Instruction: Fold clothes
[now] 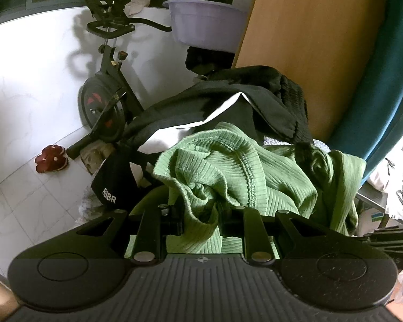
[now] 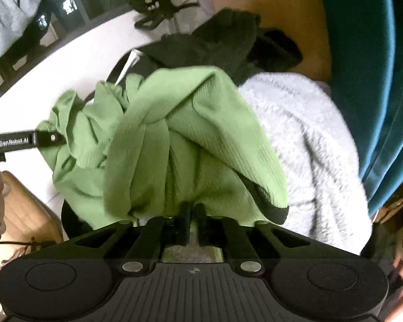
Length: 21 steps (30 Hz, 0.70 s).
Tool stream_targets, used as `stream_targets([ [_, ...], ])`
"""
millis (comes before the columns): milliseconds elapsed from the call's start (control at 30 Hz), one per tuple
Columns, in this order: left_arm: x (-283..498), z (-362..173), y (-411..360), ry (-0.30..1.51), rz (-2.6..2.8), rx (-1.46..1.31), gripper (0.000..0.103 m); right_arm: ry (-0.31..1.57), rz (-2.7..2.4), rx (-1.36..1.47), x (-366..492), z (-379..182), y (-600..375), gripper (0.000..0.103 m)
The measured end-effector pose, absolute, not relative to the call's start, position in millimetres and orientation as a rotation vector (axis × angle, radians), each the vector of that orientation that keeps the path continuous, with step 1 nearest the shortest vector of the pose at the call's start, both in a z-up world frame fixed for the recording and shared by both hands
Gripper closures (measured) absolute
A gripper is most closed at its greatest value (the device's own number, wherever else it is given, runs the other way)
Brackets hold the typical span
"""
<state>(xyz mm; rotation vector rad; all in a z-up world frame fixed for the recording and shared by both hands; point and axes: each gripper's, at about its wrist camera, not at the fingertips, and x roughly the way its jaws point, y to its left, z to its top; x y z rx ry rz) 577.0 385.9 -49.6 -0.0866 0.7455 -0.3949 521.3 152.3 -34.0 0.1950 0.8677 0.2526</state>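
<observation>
A green ribbed garment (image 1: 228,166) lies crumpled on a heap of clothes. In the left wrist view a fold of it hangs between the fingers of my left gripper (image 1: 201,221), which is shut on it; the cloth hides the fingertips. My right gripper (image 2: 193,213) has its fingers close together, shut on another bunched part of the green garment (image 2: 174,134), which it holds lifted. The left gripper's finger (image 2: 48,138) reaches into the cloth from the left in the right wrist view. Part of the right gripper (image 1: 389,238) shows at the right edge of the left wrist view.
Black garments (image 1: 241,94) and a white fluffy fabric (image 2: 303,139) lie under and behind the green one. A teal seat (image 2: 362,67) and a wooden panel (image 1: 309,40) stand to the right. An exercise bike (image 1: 104,99), a purple basin (image 1: 207,24) and red slippers (image 1: 51,158) are on the tiled floor.
</observation>
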Motion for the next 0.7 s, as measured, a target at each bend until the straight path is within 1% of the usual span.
stream_targets([
  [33,577,-50,385,0.745,-0.395,-0.085,0.081,0.85,0.232,0.181,523,-30,152,0.081],
  [100,576,-50,386,0.746,-0.395,-0.092,0.081,0.788,0.215,0.091,519,-18,155,0.054],
  [133,576,-50,387,0.746,-0.395,-0.096,0.081,0.756,0.205,0.047,518,-12,156,0.048],
  [167,576,-50,388,0.746,-0.395,-0.1,0.081,0.725,0.197,0.002,516,-6,158,0.032],
  [200,576,-50,388,0.745,-0.395,-0.101,0.081,0.708,0.195,-0.062,517,-3,162,0.022],
  [267,575,-50,388,0.745,-0.395,-0.097,0.081,0.675,0.209,-0.173,524,-1,173,0.018],
  [333,575,-50,388,0.744,-0.394,-0.097,0.081,0.64,0.238,-0.252,529,0,183,0.012],
  [367,574,-50,387,0.745,-0.394,-0.097,0.081,0.637,0.261,-0.276,531,0,187,0.005],
  [400,575,-50,387,0.745,-0.394,-0.096,0.081,0.634,0.285,-0.3,534,-1,192,0.001],
  [467,575,-49,387,0.745,-0.393,-0.096,0.081,0.653,0.318,-0.36,543,-9,203,0.001],
  [500,574,-49,387,0.745,-0.393,-0.093,0.081,0.669,0.322,-0.394,548,-15,208,0.003],
  [533,573,-49,387,0.744,-0.393,-0.091,0.081,0.685,0.326,-0.427,552,-21,213,0.006],
  [600,572,-48,387,0.744,-0.393,-0.088,0.081,0.719,0.342,-0.383,559,-25,214,0.04],
  [633,571,-48,387,0.744,-0.394,-0.088,0.081,0.739,0.347,-0.335,562,-24,213,0.047],
  [667,570,-48,387,0.743,-0.393,-0.085,0.081,0.758,0.352,-0.287,565,-24,211,0.063],
  [700,569,-48,387,0.741,-0.395,-0.081,0.081,0.766,0.345,-0.239,565,-20,207,0.073],
])
